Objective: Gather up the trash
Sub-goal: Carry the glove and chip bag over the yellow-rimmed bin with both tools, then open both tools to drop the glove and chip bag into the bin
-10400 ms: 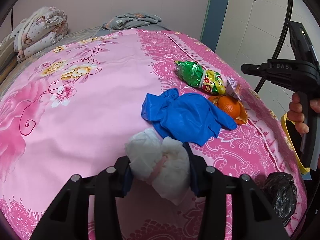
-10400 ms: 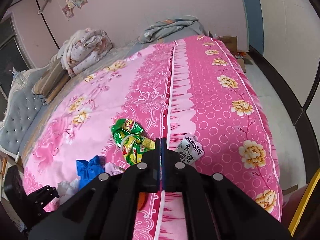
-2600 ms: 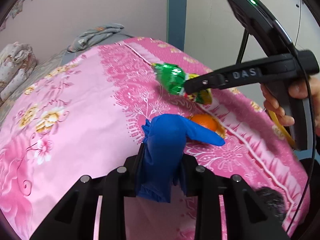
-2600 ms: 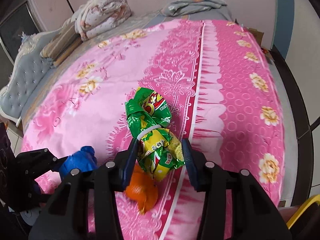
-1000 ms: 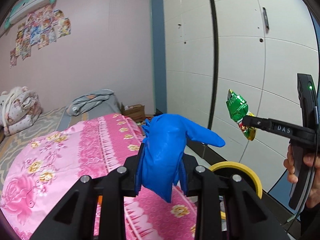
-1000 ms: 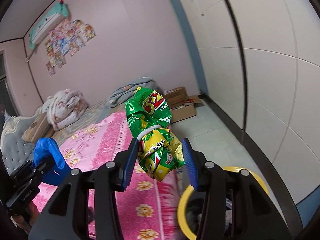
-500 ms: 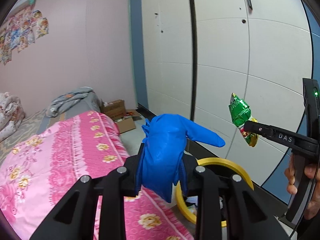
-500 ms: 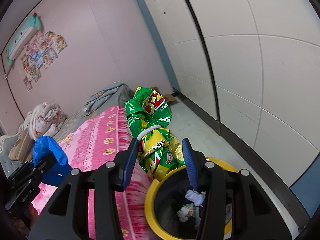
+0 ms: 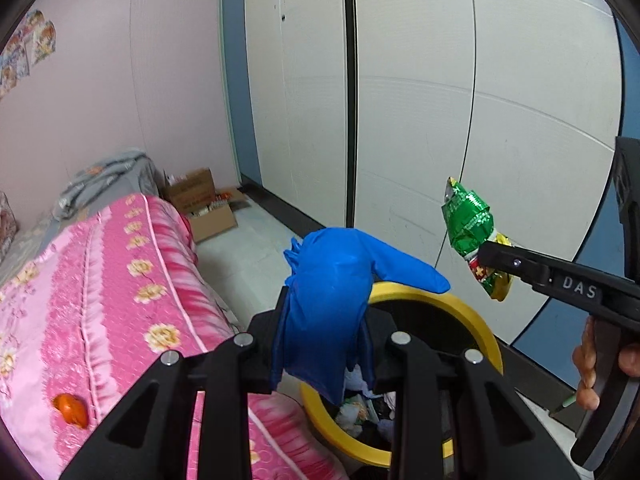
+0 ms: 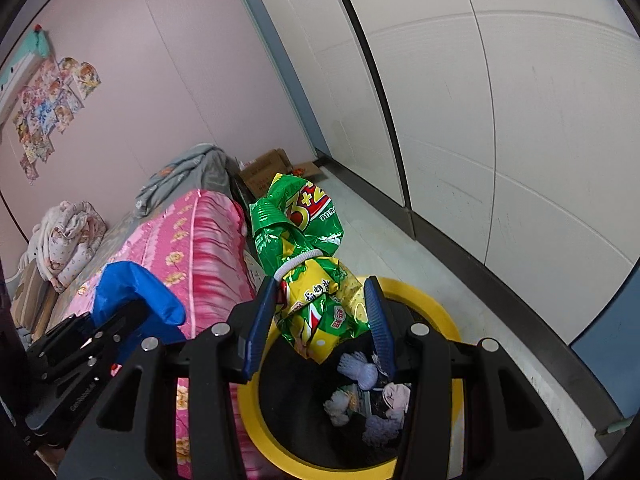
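So my left tool (image 9: 326, 334) is clamped tight on the blue glove (image 9: 332, 300), which sticks up between the jaws with one finger flopping off to the right, and it's hanging right over the near rim of the yellow trash bin (image 9: 476, 320). My right tool (image 10: 322, 320) is pinching the crumpled green and yellow snack bag (image 10: 308, 272), jaws partly spread around it, and the bag's lower end dangles over the mouth of the bin, which has a black liner and already holds some white tissue wads (image 10: 358, 368) and other scraps. From the left camera I can also see my right hand (image 9: 600, 364) wrapped around the black handle. The bin sits on the floor right against the edge of the bed with the pink flowered blanket (image 9: 100, 280), and an orange peel (image 9: 71, 410) lies on that blanket. Further back there's a cardboard box (image 9: 202, 208) on the floor by the white wardrobe doors (image 9: 420, 100).
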A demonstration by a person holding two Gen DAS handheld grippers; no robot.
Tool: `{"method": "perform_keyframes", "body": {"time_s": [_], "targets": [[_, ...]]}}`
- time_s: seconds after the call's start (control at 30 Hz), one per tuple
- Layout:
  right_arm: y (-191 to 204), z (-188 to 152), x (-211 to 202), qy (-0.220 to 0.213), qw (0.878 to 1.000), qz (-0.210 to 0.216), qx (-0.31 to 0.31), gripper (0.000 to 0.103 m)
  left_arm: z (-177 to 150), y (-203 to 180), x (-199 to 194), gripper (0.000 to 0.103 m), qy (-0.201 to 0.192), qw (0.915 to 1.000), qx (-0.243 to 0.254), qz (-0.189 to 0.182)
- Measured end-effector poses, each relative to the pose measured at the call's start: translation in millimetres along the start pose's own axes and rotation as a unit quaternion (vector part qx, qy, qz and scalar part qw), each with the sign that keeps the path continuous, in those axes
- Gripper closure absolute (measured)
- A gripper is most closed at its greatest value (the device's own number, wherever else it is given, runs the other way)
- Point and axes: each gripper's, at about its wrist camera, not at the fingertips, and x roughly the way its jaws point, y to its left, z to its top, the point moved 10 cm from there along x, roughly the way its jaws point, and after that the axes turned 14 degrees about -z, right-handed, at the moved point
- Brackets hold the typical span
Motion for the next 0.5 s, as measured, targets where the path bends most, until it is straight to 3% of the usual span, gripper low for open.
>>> {"method": "perform_keyframes", "body": {"time_s": [0.5], "targets": [[-19,-34,51,0.047,0.998,-0.035,0.002,0.060,-39,3,60,0.075,0.062,0.9975,-0.030,-0.015]]}}
